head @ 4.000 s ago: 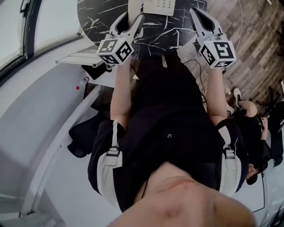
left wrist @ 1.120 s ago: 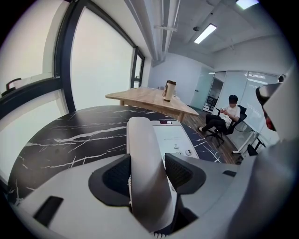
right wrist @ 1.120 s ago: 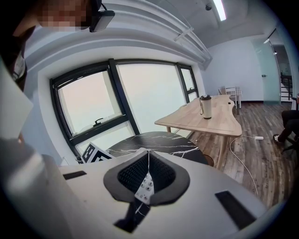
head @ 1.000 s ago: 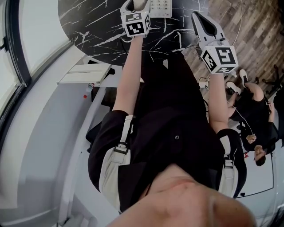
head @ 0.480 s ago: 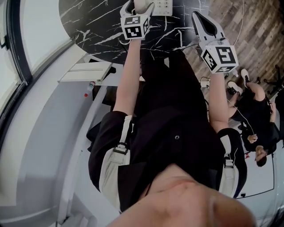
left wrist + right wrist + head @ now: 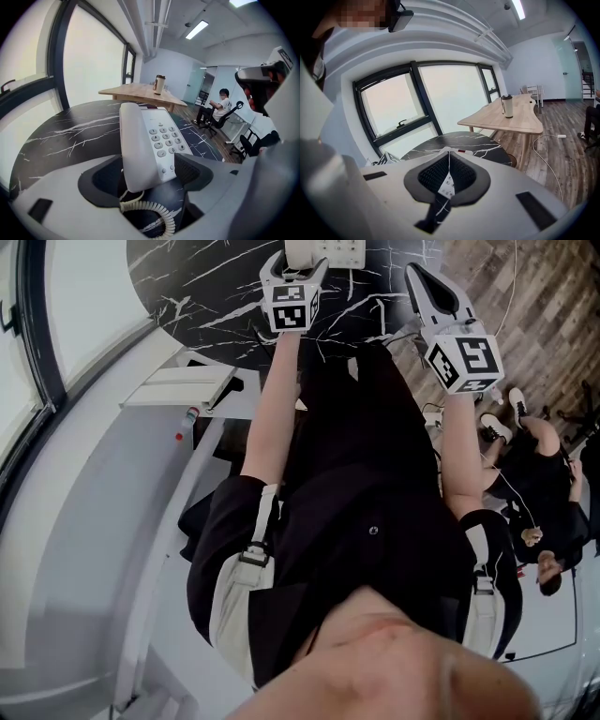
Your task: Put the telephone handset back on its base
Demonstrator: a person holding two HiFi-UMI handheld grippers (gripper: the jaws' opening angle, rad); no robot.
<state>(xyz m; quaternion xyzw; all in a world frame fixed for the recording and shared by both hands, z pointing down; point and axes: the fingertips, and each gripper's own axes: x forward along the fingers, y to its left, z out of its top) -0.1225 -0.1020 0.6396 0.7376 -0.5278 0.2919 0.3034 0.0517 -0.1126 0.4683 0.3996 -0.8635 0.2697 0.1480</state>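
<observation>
The white telephone base (image 6: 166,140) with its keypad sits on the round black marble table (image 6: 70,136). The white handset (image 6: 133,145) lies along the base's left side, and its coiled cord (image 6: 150,211) trails toward me. My left gripper (image 6: 146,176) is open, with its jaws spread wide either side of the handset's near end. The left pad stands clear of the handset. In the head view the left gripper (image 6: 295,266) is at the telephone (image 6: 323,249), and the right gripper (image 6: 414,273) hovers shut over the table's near right edge, holding nothing.
A wooden table (image 6: 140,93) with a tumbler (image 6: 159,84) stands behind the marble one. A person sits on an office chair (image 6: 218,105) at the right, seen also in the head view (image 6: 544,502). Large windows (image 6: 417,105) line the left. A cable (image 6: 543,140) lies on the wood floor.
The left gripper's jaws have spread apart around the handset and the gripper has drawn back slightly toward me. The right gripper has stayed where it was.
</observation>
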